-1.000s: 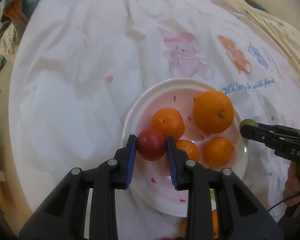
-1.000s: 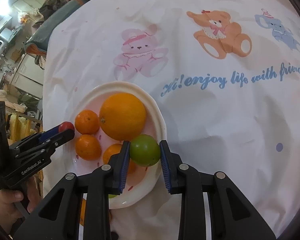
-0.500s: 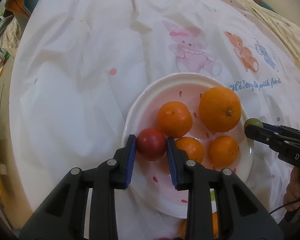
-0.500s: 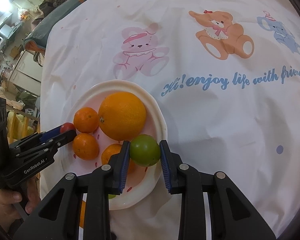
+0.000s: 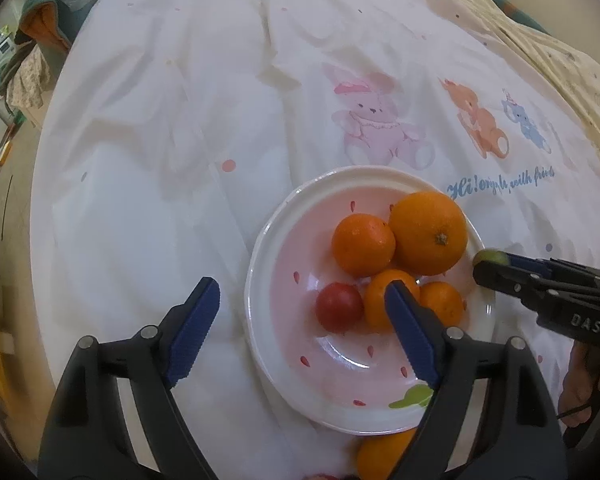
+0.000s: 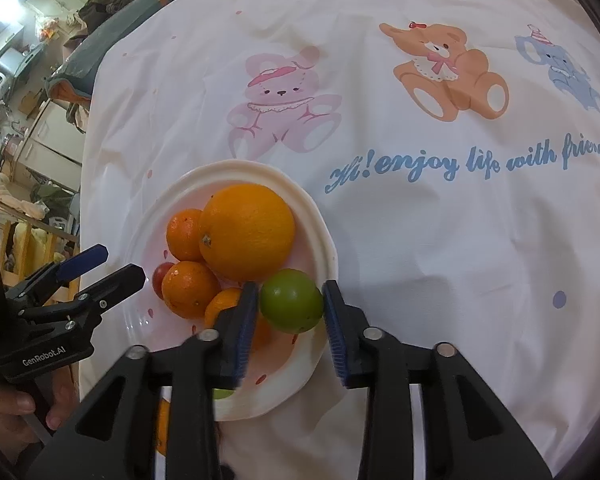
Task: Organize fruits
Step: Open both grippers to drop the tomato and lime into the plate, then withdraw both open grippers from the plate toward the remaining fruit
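The left gripper (image 5: pixel 300 308) has its fingers spread wide over the plate's (image 5: pixel 260 264) near rim; the right gripper (image 6: pixel 290 312) clamps the lime (image 6: pixel 291 300) above the opposite edge.

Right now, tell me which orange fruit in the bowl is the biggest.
The large orange at the bowl's far right side, stem scar showing. It dwarfs the three small mandarins clustered beside it.

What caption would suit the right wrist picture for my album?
Right hand-held gripper holds a green lime over the rim of a pink plate of oranges.
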The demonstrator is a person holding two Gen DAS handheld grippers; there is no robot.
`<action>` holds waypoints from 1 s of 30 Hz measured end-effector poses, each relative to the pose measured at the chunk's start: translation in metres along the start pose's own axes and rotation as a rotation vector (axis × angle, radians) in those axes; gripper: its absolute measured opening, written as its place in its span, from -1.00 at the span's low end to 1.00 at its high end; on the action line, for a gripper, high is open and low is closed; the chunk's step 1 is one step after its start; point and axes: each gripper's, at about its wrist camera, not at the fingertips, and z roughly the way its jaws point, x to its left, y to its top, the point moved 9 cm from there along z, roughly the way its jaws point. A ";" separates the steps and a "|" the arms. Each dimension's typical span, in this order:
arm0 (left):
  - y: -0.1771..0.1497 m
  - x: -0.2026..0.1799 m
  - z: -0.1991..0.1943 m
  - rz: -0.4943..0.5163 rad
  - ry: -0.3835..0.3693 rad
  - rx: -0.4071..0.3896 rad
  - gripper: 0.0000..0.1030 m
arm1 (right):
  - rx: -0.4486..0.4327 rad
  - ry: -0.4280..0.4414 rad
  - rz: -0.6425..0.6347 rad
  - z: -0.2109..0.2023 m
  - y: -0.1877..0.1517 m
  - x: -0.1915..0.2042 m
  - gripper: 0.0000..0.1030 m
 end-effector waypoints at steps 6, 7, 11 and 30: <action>0.003 0.004 -0.007 -0.020 0.009 -0.030 0.60 | -0.030 0.014 0.015 -0.008 0.004 0.002 0.26; 0.003 0.005 -0.008 -0.020 0.015 -0.036 0.60 | -0.033 0.016 0.016 -0.008 0.004 0.003 0.26; 0.005 0.007 -0.014 -0.018 0.038 -0.065 0.60 | -0.035 0.017 0.013 -0.011 0.005 0.004 0.27; -0.007 0.017 -0.087 -0.076 0.024 -0.198 0.60 | -0.152 0.016 -0.009 -0.078 -0.009 0.028 0.40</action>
